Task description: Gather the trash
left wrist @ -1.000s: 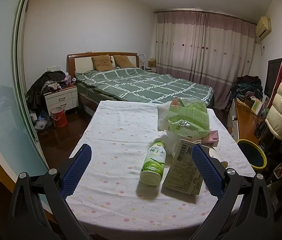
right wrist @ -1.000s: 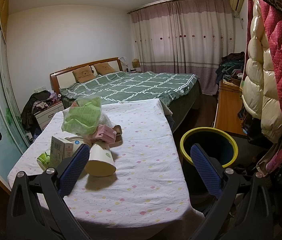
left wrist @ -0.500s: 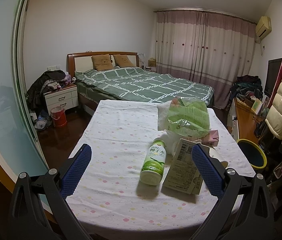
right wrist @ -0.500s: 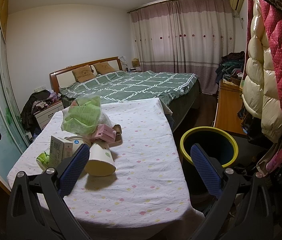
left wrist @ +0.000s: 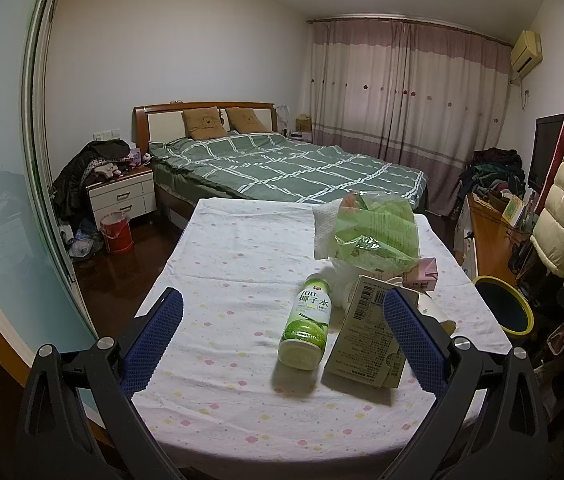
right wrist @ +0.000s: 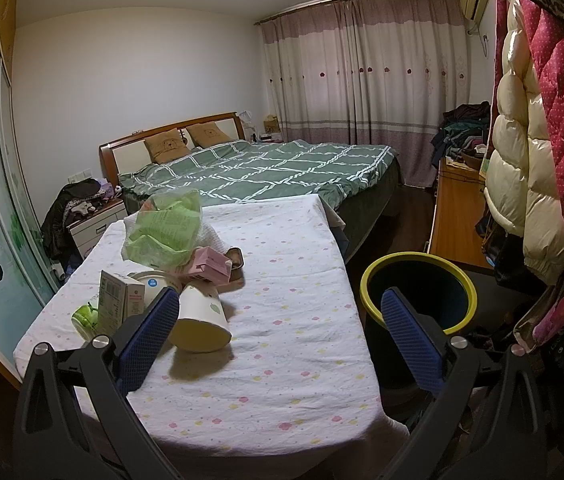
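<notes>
white dotted tablecloth [left wrist: 242, 264] near green bed [left wrist: 289, 168]; both grippers' fingers [left wrist: 154, 336] [right wrist: 409, 336] wide, empty

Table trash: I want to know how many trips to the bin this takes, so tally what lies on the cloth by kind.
Bottles: 1, green drink bottle
Cartons or boxes: 2, cream carton, pink box
Paper cups: 1, cup on its side
Round tubs: 1, white tub
Plastic bags: 1, green bag
Paper towels: 1, white towel
Total: 7 that I can make out

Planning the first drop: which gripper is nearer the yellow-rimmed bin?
Right. The right gripper is open beside the yellow-rimmed bin; the left gripper, also open, sits across the table.
</notes>
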